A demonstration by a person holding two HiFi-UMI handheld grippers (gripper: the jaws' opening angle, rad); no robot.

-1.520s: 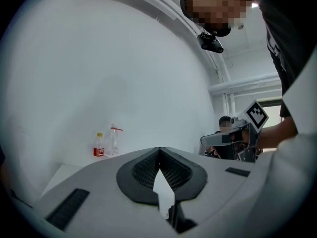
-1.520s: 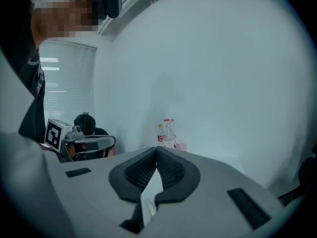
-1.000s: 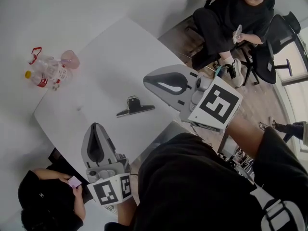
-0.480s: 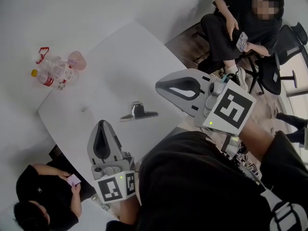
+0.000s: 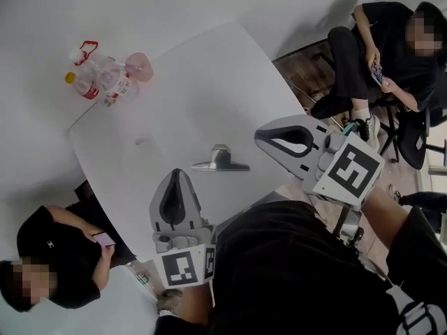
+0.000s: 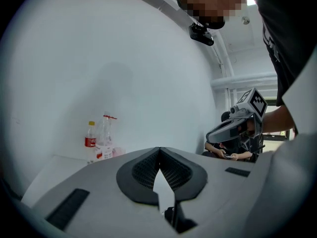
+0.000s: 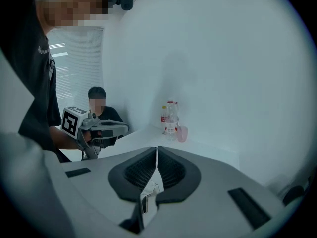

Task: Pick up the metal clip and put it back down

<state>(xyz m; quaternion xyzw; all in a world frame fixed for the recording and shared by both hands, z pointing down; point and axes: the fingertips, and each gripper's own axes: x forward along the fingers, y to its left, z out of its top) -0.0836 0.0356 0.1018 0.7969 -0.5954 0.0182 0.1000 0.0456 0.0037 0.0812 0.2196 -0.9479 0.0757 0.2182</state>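
The small silver metal clip [image 5: 221, 160] lies flat on the white rounded table [image 5: 209, 93], out in the open between the two tools and touched by neither. The left gripper [image 5: 177, 174], grey with black ribbed pads, points up the table with its tip just beside the clip; the clip sits a little off to the right of that tip, not in line with it. The right gripper [image 5: 259, 137] comes in from the other side, angled down towards the tabletop. The clip is near its tip, slightly ahead and below.

Both pairs of jaws are pressed together at the tips with nothing caught between the pads. In the right gripper view a glint of shiny metal shows through the slot beneath the closed pads, lying beyond them on the table. In the left gripper view only white tabletop and a dark scrap I can't make out show through the same slot.

Well beyond both tips, at the far corner of the table, stand a few clear plastic bottles with red labels [image 5: 101, 82] and a pink cup [image 5: 140, 66]. A person in black [image 5: 391, 44] sits past the right gripper, and another [image 5: 59, 246] sits down by the left one.
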